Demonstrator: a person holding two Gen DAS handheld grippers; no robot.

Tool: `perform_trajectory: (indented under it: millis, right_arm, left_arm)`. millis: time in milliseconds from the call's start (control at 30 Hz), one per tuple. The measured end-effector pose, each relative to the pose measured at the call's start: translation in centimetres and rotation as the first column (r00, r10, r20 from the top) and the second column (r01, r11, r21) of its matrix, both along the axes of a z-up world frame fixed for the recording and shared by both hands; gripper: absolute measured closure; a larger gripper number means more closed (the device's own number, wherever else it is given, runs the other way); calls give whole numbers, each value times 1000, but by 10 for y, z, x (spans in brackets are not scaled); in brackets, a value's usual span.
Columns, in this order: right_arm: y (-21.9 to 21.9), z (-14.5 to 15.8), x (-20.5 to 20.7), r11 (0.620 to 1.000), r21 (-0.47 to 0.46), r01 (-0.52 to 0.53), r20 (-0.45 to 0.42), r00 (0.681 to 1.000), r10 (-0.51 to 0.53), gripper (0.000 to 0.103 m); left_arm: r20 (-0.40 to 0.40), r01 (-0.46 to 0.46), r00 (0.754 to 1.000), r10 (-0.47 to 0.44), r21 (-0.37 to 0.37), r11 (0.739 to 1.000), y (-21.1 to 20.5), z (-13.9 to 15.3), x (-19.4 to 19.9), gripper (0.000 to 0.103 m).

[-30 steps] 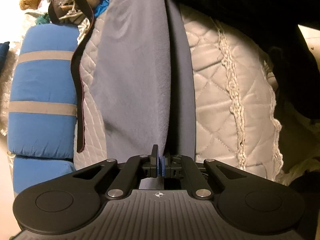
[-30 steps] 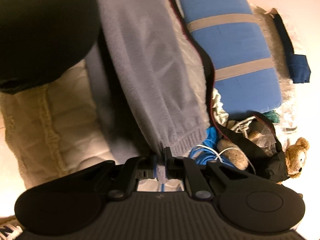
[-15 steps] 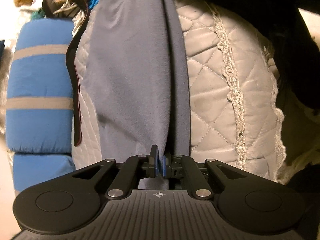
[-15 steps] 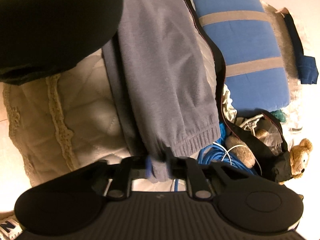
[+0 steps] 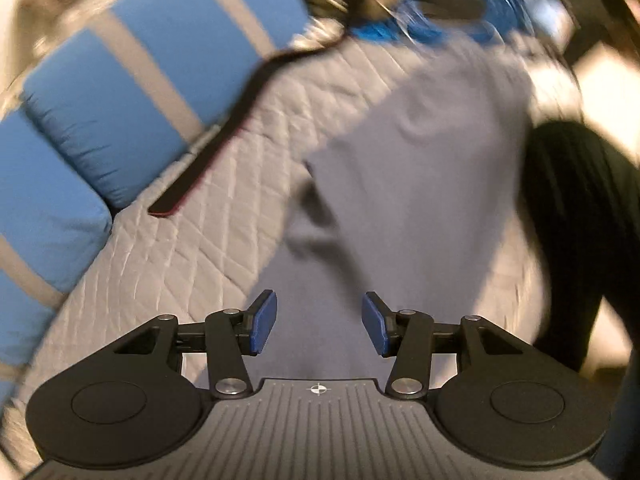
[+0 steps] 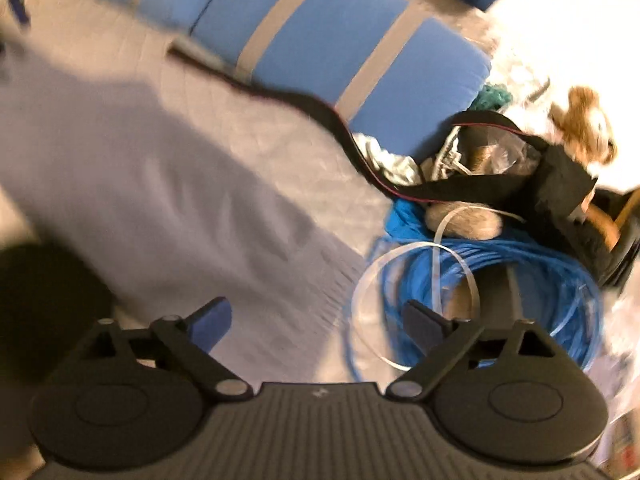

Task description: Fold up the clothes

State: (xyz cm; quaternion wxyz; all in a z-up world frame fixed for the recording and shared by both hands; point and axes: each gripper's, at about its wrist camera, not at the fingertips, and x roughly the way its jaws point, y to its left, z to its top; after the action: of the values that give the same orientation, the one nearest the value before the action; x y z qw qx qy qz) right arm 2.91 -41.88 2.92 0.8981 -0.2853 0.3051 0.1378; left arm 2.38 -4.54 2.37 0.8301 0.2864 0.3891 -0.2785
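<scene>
Grey garment (image 5: 420, 184), long and soft, stretched flat across the quilted bedspread (image 5: 192, 240); ribbed cuff end (image 6: 320, 304) lying just short of the blue cable coil. Blurred in both views, so fine folds not readable.

Quilted bedspread, pale grey with a diamond stitch, under the garment and bare on its left in the left wrist view.

Blue cushions (image 5: 132, 92) with beige bands, lined up along the far edge of the bedspread; same cushions (image 6: 360, 52) at the top of the right wrist view.

Dark rounded shape (image 5: 576, 232) at the right edge of the left wrist view, beside the garment; too blurred to identify.

Black strap (image 5: 224, 136) with a red edge, curving over the bedspread between cushions and garment.

Blue cable coil (image 6: 520, 280) beside the cuff, with a white band (image 6: 404, 252) looped over it.

Teddy bear (image 6: 580, 128) at the far right, behind a black bag (image 6: 560, 176).

Left gripper (image 5: 318, 322): jaws just been opening, blue pads (image 5: 264, 320) apart, nothing clamped, garment below the gap.

Right gripper (image 6: 320, 320): jaws just been opening, spread wide, nothing between them, poised above the cuff end and the edge of the coil.
</scene>
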Motion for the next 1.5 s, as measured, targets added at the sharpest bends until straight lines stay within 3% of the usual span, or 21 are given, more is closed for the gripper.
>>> perform_trajectory:
  millis: [133, 267, 367, 533, 567, 667, 700, 733, 867, 967, 1200, 1333, 1400, 1500]
  right_arm:
    - [40, 10, -5, 988, 152, -10, -1, 1000, 10, 2]
    - [85, 8, 1, 947, 322, 11, -50, 999, 5, 0]
    - [122, -2, 5, 920, 388, 46, -86, 996, -14, 0]
    - [167, -30, 18, 856, 503, 121, -190, 981, -27, 0]
    - [172, -36, 20, 841, 523, 140, -214, 976, -30, 0]
    - [186, -52, 24, 800, 575, 169, -259, 966, -18, 0]
    - [188, -57, 23, 800, 576, 168, -261, 965, -14, 0]
    - [190, -62, 23, 806, 568, 164, -261, 965, -13, 0]
    - [198, -82, 21, 831, 536, 151, -260, 966, -8, 0]
    - [200, -86, 20, 837, 526, 149, -259, 966, -8, 0]
    - [215, -92, 12, 900, 427, 94, -204, 979, -6, 0]
    - [213, -92, 14, 893, 439, 101, -210, 978, -7, 0]
    - [214, -92, 13, 894, 437, 102, -209, 978, -9, 0]
    - [215, -91, 12, 895, 435, 101, -207, 978, -10, 0]
  left_arm:
    - [29, -50, 998, 52, -56, 997, -10, -10, 35, 57]
    - [-62, -96, 994, 88, -144, 985, -12, -39, 75, 58]
    - [-134, -114, 987, 90, -187, 976, -7, -57, 98, 58]
    - [-184, -103, 981, 66, -198, 975, -6, -75, 117, 59]
    - [-197, -111, 978, 70, -204, 973, -6, -79, 121, 61]
    - [-274, -108, 961, 47, -210, 972, -8, -92, 128, 87]
    - [-282, -93, 959, 30, -212, 973, -9, -93, 128, 99]
    - [-282, -74, 959, 11, -214, 974, -10, -93, 127, 100]
    - [-225, -47, 974, -3, -218, 975, 0, -75, 118, 101]
    - [-198, -79, 980, 37, -209, 975, 14, -65, 116, 101]
    - [-224, -116, 972, 74, -179, 977, 21, -61, 120, 100]
    - [-241, -158, 965, 105, -210, 965, 23, -62, 130, 93]
    - [-252, -188, 960, 119, -270, 944, 25, -60, 135, 77]
    - [-321, -239, 940, 118, -370, 898, 24, -62, 148, 67]
